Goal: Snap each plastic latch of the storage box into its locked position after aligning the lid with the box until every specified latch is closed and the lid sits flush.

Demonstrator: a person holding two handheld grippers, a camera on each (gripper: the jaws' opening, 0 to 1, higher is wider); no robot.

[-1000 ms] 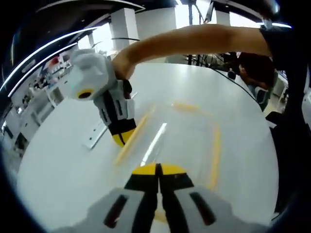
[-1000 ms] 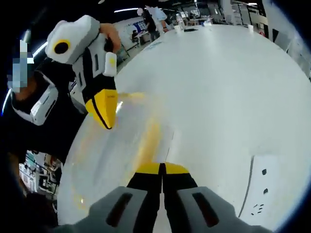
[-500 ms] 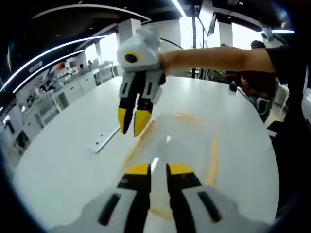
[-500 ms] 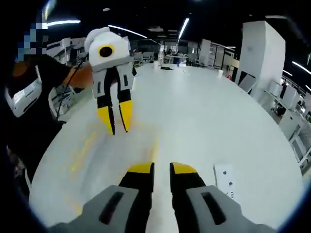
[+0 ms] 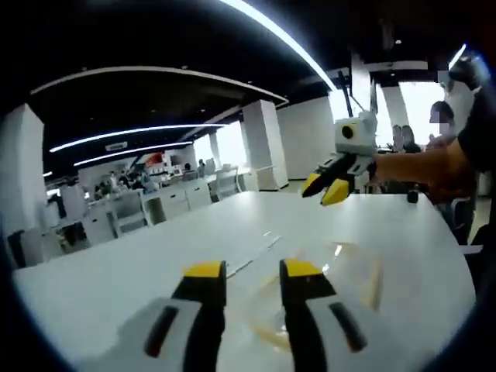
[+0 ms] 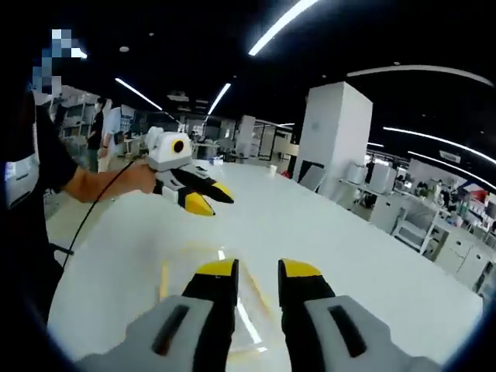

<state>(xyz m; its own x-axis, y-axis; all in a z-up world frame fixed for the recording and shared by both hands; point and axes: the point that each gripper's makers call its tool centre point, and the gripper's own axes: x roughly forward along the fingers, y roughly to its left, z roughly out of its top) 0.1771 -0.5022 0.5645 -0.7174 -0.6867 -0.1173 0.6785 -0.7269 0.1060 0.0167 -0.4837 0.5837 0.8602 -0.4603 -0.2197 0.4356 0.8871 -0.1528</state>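
Both grippers are up off the white table, and the clear storage box with its yellow-edged lid lies flat on it. In the left gripper view, the left gripper hangs above the box's near edge, jaws parted with a clear gap and nothing between them. Beyond the box, the right gripper is raised in the air, its yellow tips spread apart. In the right gripper view, the right gripper hovers over the box, jaws apart and empty. The left gripper floats above the box's far side, held by a hand, yellow tips apart.
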